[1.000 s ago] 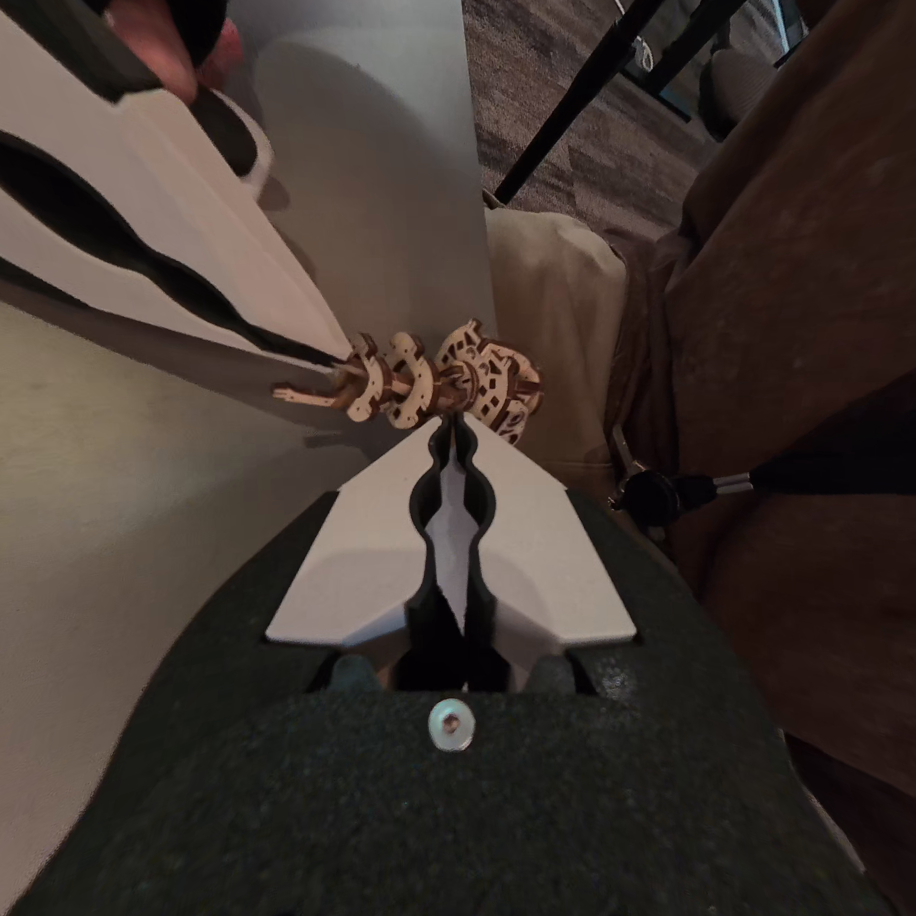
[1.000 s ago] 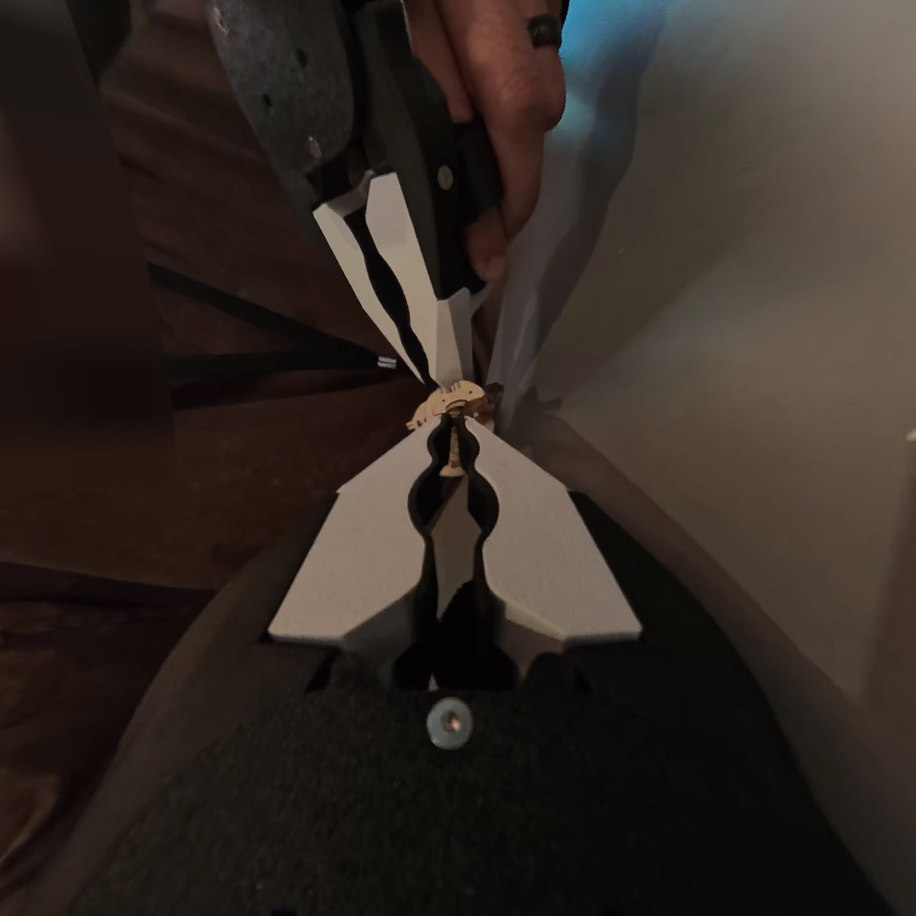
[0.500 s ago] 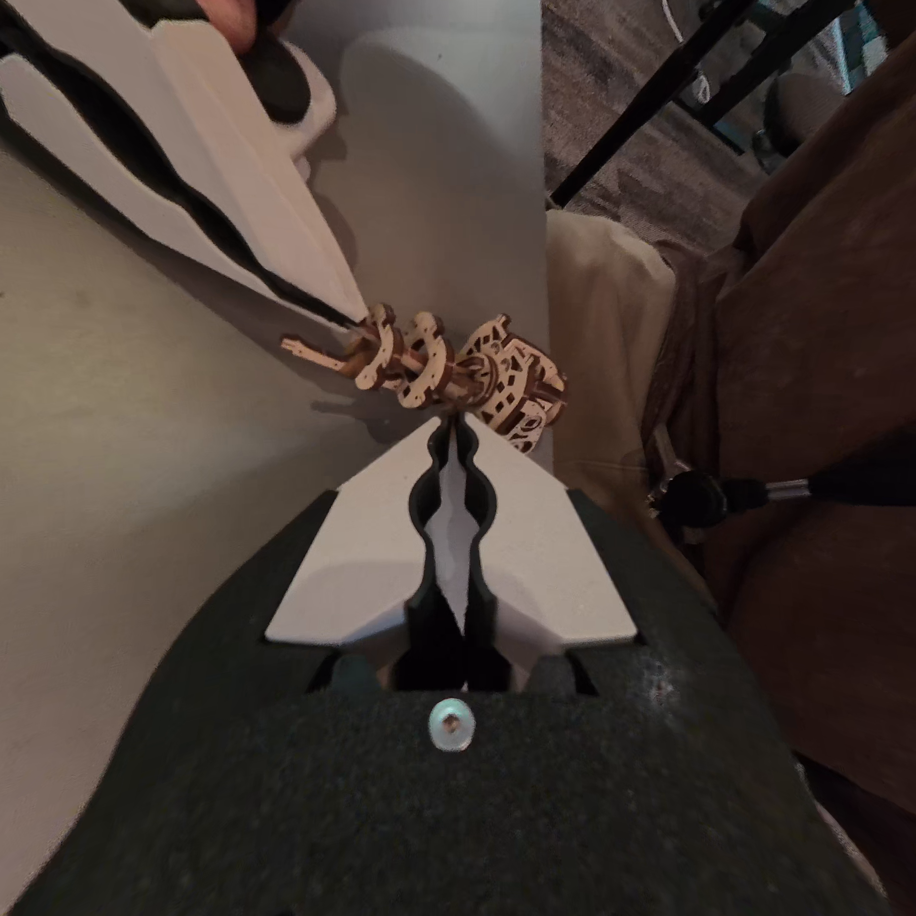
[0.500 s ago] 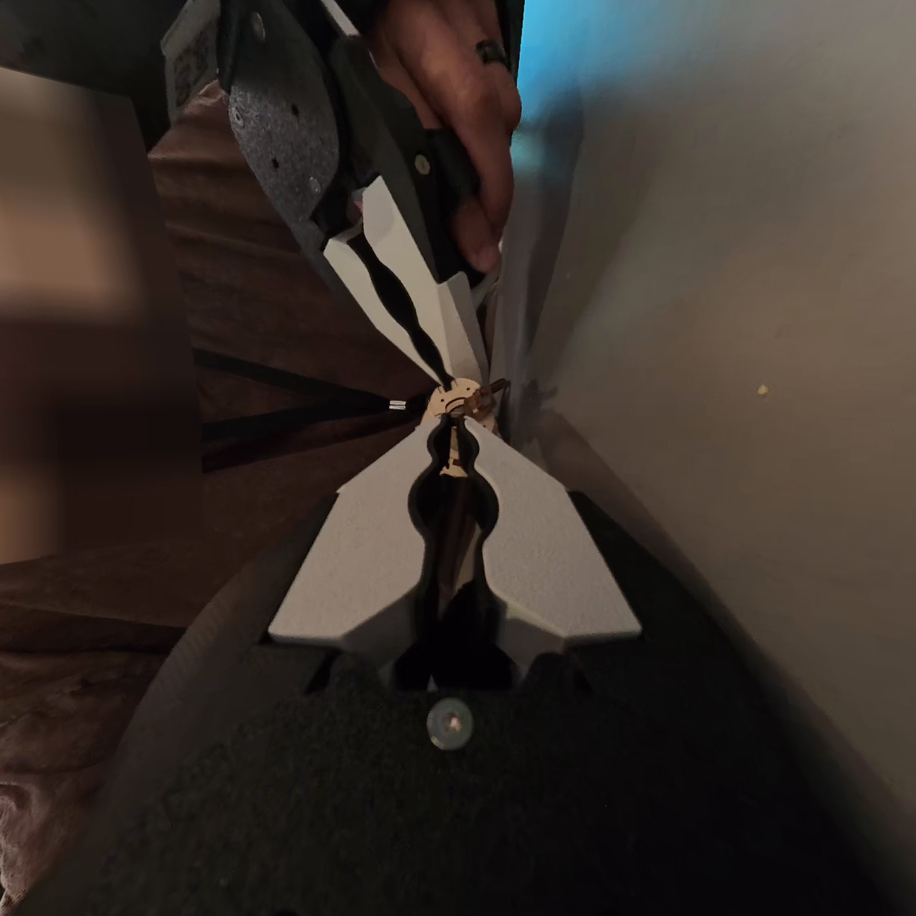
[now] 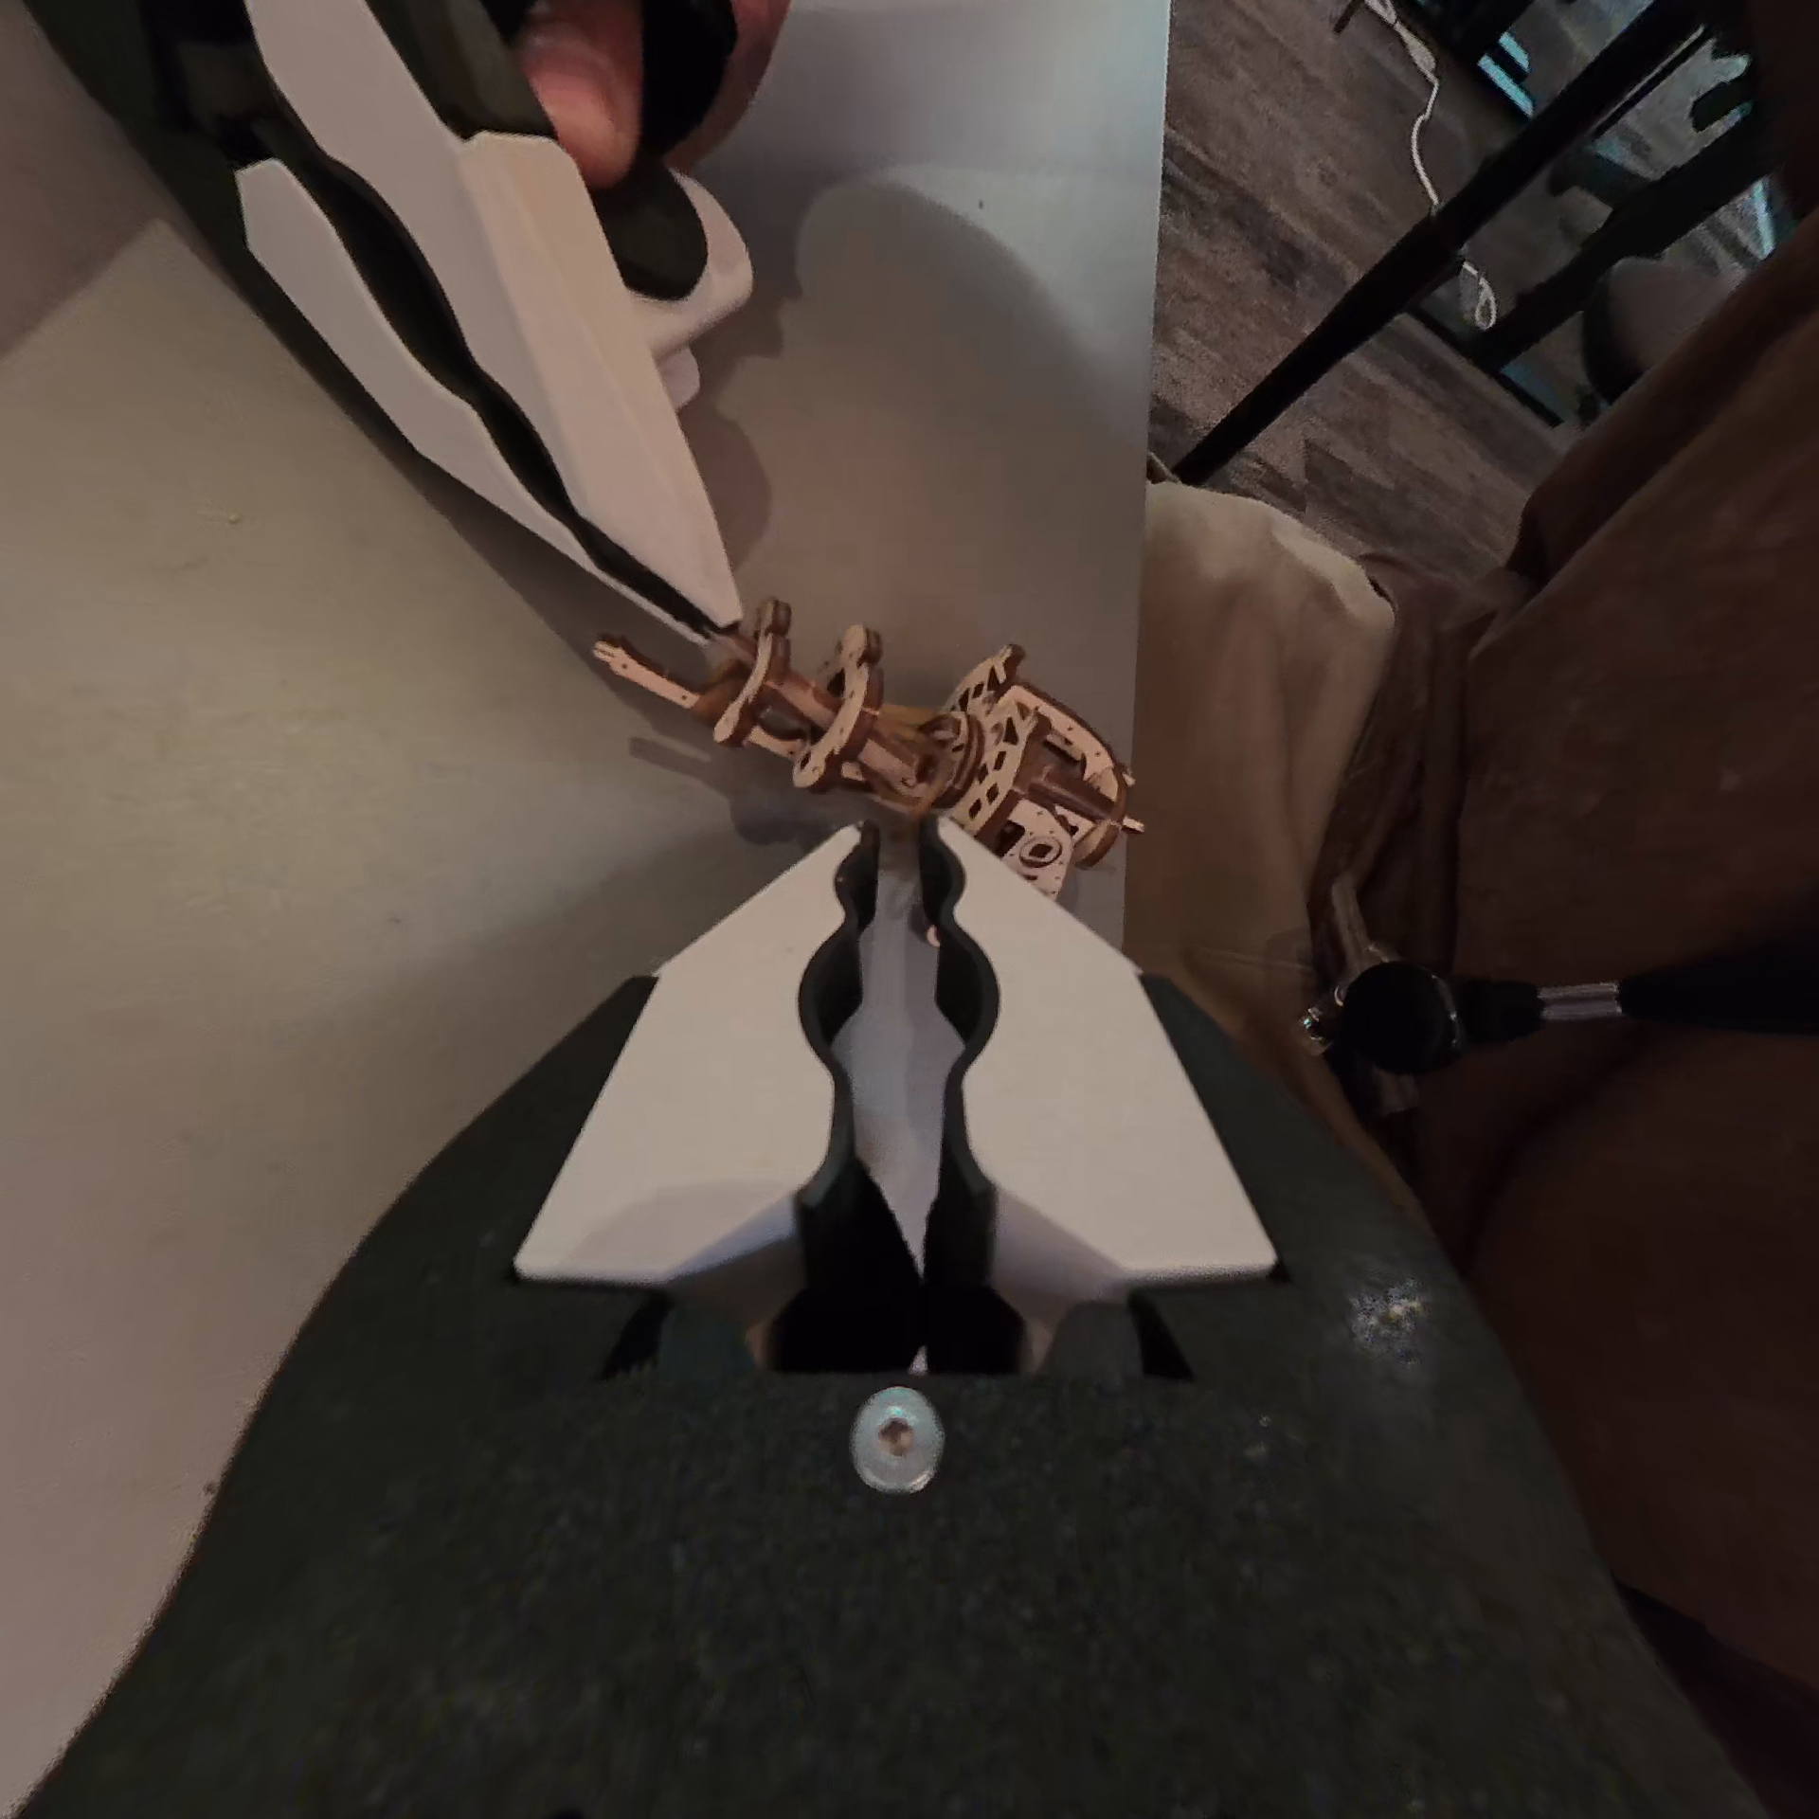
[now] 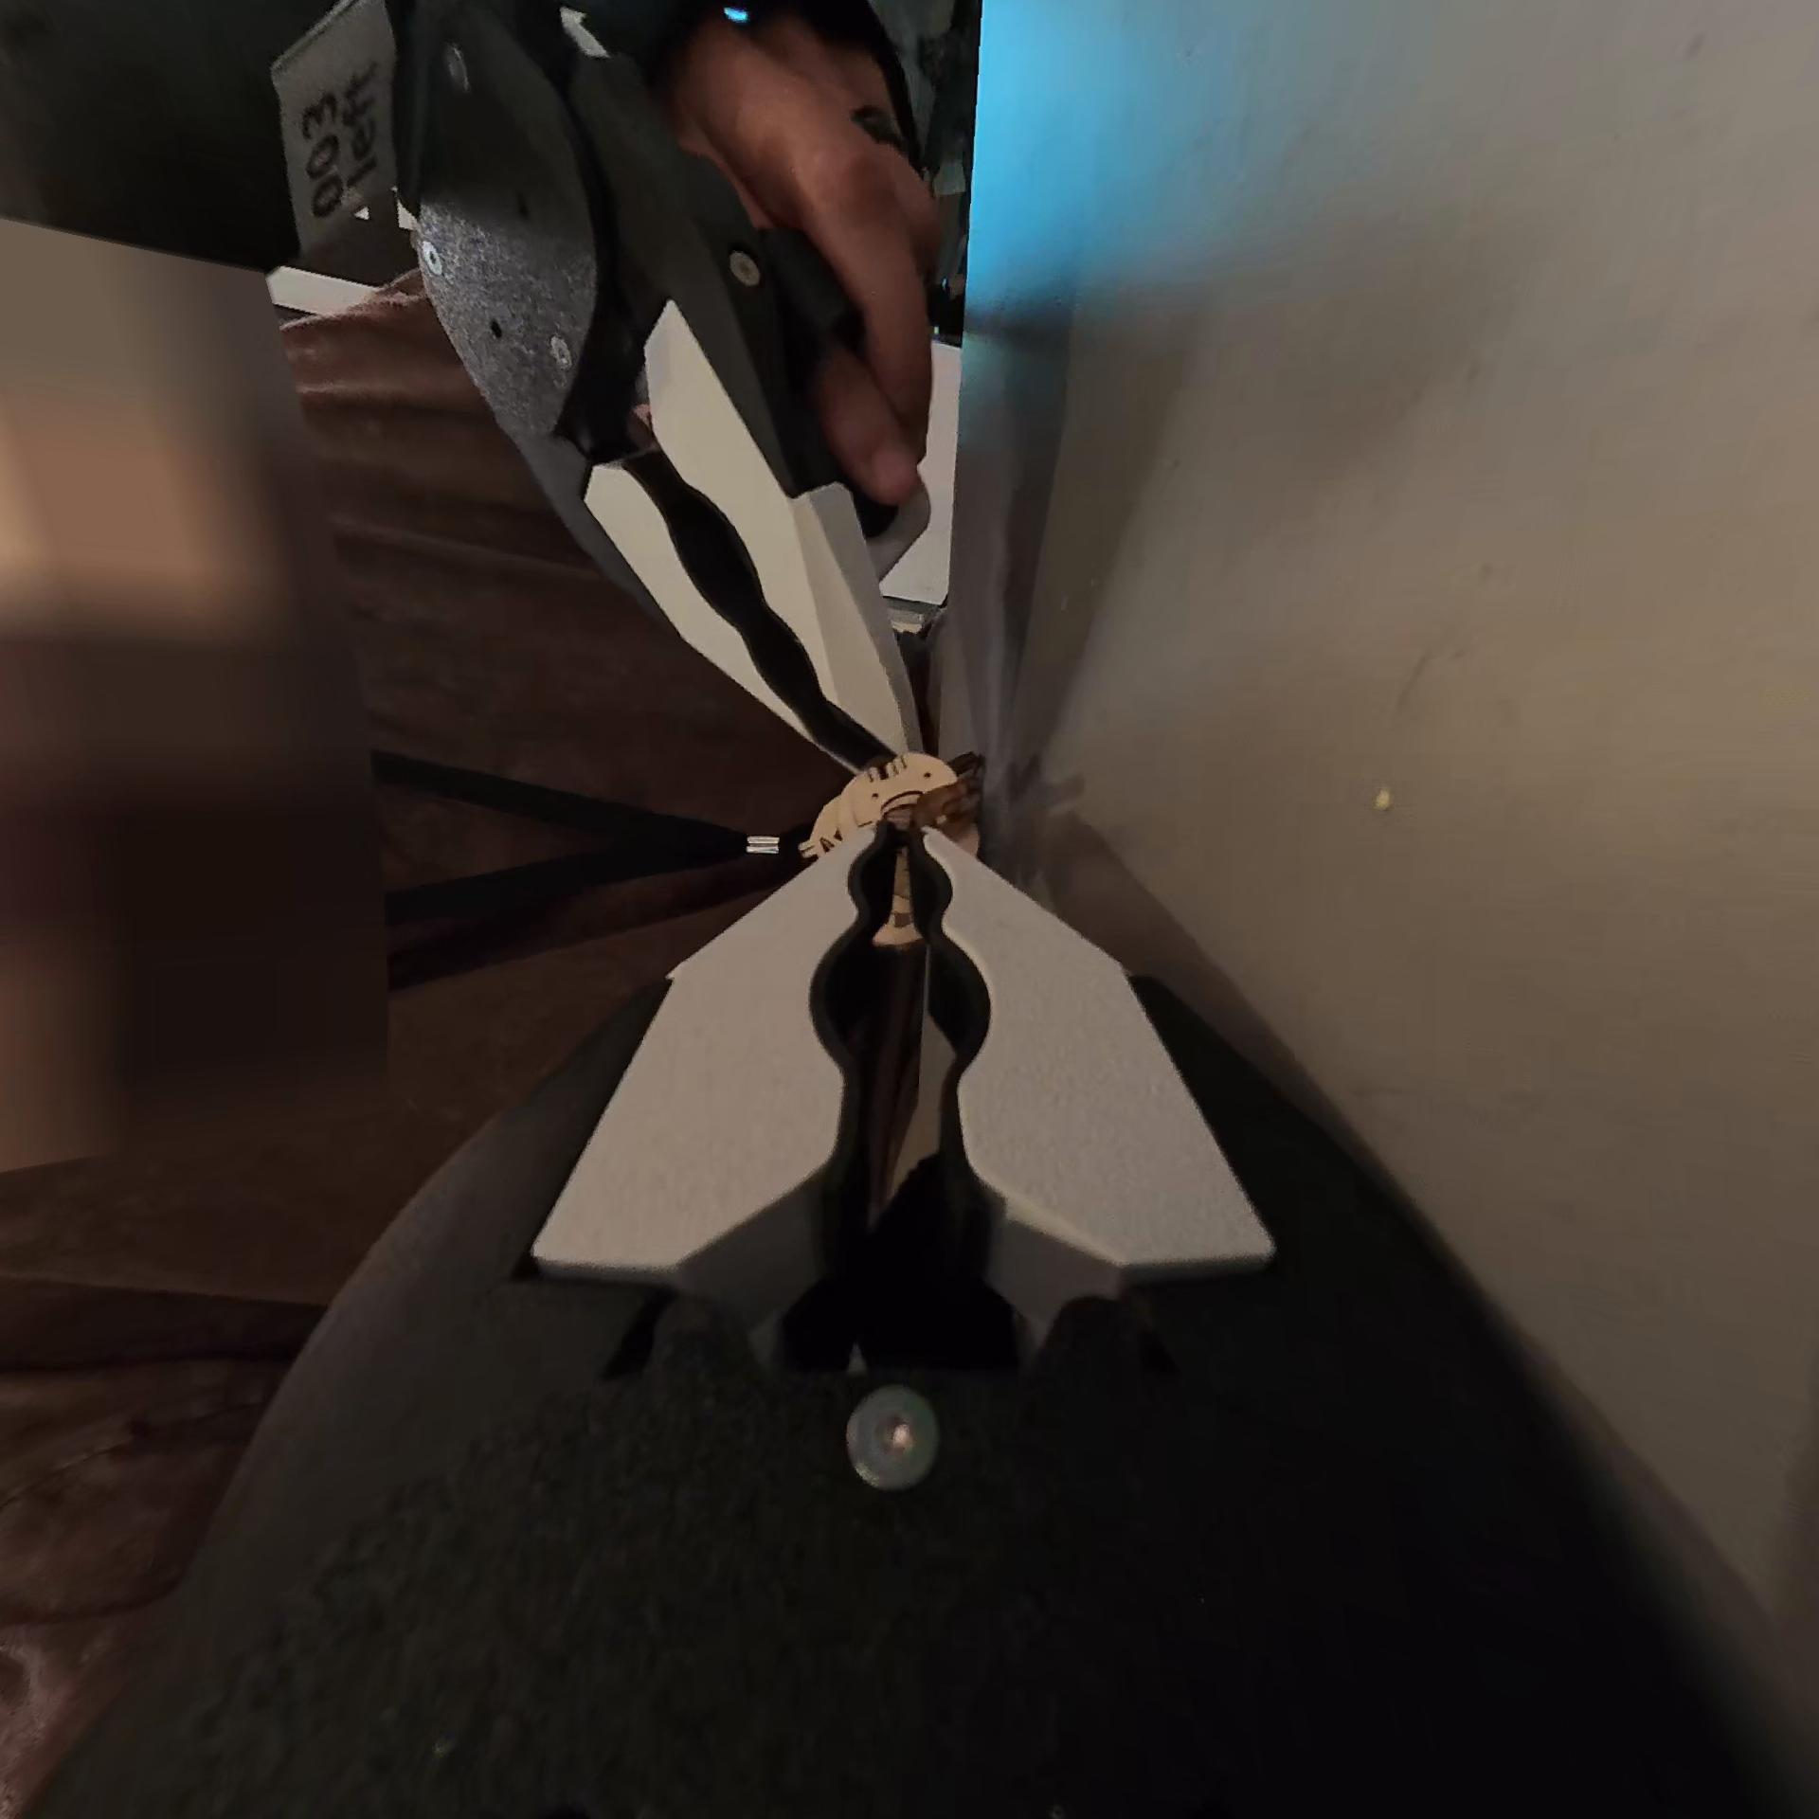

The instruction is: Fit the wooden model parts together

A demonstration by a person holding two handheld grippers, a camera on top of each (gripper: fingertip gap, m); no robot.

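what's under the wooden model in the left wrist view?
Under the wooden model: pale tabletop carrying its shadow; it looks lifted clear. The left gripper tips hide the contact area right below it.

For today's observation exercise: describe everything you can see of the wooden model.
The wooden model is pale laser-cut plywood: a thin shaft threaded through two lobed discs, ending in a cage-like hub with cutouts. It hangs tilted above the grey tabletop, pinched at its thin end by the right gripper and near the hub by the left gripper.
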